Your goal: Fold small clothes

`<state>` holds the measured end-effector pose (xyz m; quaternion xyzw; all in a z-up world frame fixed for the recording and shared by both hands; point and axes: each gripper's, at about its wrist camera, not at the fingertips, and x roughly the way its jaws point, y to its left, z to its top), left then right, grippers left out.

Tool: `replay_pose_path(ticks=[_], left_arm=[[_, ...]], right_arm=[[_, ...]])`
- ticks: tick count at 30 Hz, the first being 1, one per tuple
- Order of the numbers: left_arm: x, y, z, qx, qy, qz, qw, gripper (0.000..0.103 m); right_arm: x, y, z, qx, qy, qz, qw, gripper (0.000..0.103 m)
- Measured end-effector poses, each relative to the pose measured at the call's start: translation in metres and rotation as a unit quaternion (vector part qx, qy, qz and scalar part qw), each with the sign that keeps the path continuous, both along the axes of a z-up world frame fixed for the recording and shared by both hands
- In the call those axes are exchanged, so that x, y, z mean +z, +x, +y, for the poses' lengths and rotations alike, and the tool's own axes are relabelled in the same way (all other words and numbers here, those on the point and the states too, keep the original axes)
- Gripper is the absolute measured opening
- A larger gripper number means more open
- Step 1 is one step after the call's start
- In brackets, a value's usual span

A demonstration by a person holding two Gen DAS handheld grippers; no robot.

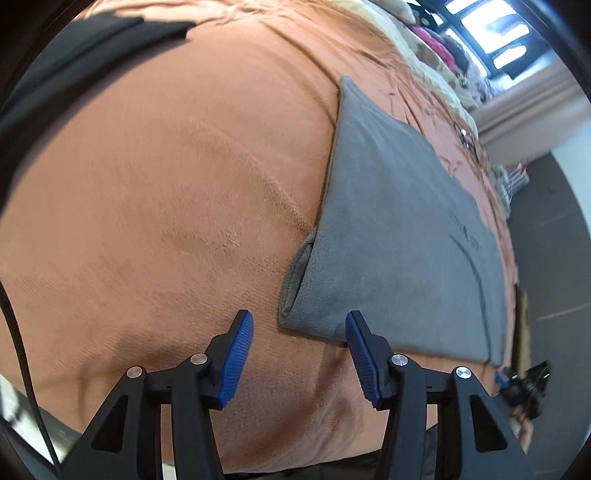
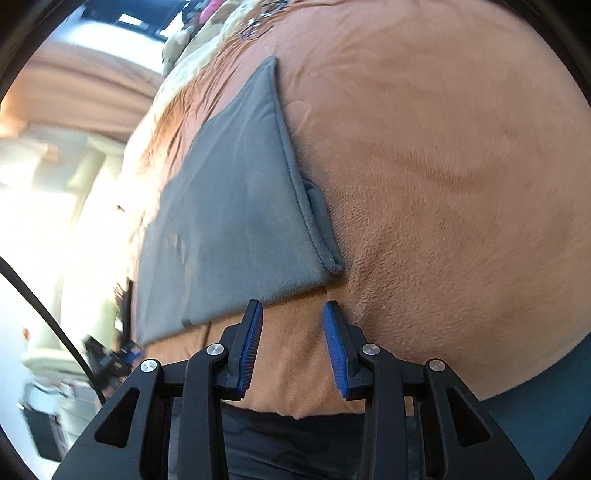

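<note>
A grey garment (image 1: 399, 229) lies folded flat on an orange plush blanket (image 1: 166, 184) that covers a bed. In the left wrist view a small dark print sits on the grey fabric near its right side, beside a thin dark seam line; the lettering is too small and blurred to read. No other writing can be made out.

The left gripper (image 1: 299, 325) hovers just short of the garment's near edge, its blue-padded jaws spread wide and holding nothing. Its right fingertip overlaps that near edge in the picture; whether it touches the cloth cannot be told. The garment's near left corner shows stacked layers with a slight gap between them.

In the right wrist view the same grey garment (image 2: 236, 206) lies ahead and to the left, a folded flap poking out along its right edge. The right gripper (image 2: 292, 314) is just short of the near edge, jaws parted and empty, with bare orange blanket (image 2: 443, 166) between them.

The blanket is soft and short-piled, with brushed streaks and shallow creases. A black cloth (image 1: 74, 48) lies at the far left corner of the bed. Beyond the garment are a pale floral bedcover (image 1: 413, 55), a pile of pink fabric (image 1: 436, 40), and a bright window with dark bars (image 1: 491, 33). A dark grey floor (image 1: 546, 240) runs beside the bed. The room side of the right view is washed out by strong light.
</note>
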<state>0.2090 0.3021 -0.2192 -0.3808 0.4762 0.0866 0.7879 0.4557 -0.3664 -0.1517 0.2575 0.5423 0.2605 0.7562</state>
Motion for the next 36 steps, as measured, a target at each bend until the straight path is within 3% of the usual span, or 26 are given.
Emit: replay_pose_path(ticks=[6,11,14,16,20,22,27,36], left_arm=[[-0.010,-0.005,0.008,0.039,-0.082,-0.024,0.9956,0.054],[-0.017,-0.014,0.012,0.078,-0.139,-0.046,0.9862,0.054],[-0.021,-0.016,0.011,0.093,-0.155,-0.055,0.9820,0.054],[-0.020,-0.017,0.009,0.094,-0.151,-0.060,0.9822,0.054],[-0.017,-0.017,0.007,0.101,-0.137,-0.071,0.9828,0.053],[-0.011,-0.019,0.003,0.099,-0.115,-0.079,0.9852,0.042],[0.003,-0.013,-0.006,0.074,-0.062,-0.101,0.9902,0.030],[0.000,-0.006,-0.015,0.056,0.050,-0.055,0.9957,0.008]], right_arm=[[-0.021,0.007,-0.014,-0.050,0.050,0.001,0.998,0.032],[-0.030,0.006,-0.026,-0.085,0.083,-0.011,0.993,0.031],[-0.033,0.006,-0.023,-0.092,0.090,-0.022,0.991,0.031],[-0.035,0.006,-0.021,-0.096,0.090,-0.025,0.991,0.027],[-0.036,0.004,-0.020,-0.100,0.082,-0.035,0.991,0.008],[-0.030,0.000,-0.018,-0.100,0.085,-0.042,0.991,0.006],[-0.025,-0.011,-0.012,-0.092,0.073,-0.057,0.991,0.005],[-0.007,-0.010,-0.005,-0.097,0.055,-0.072,0.991,0.003]])
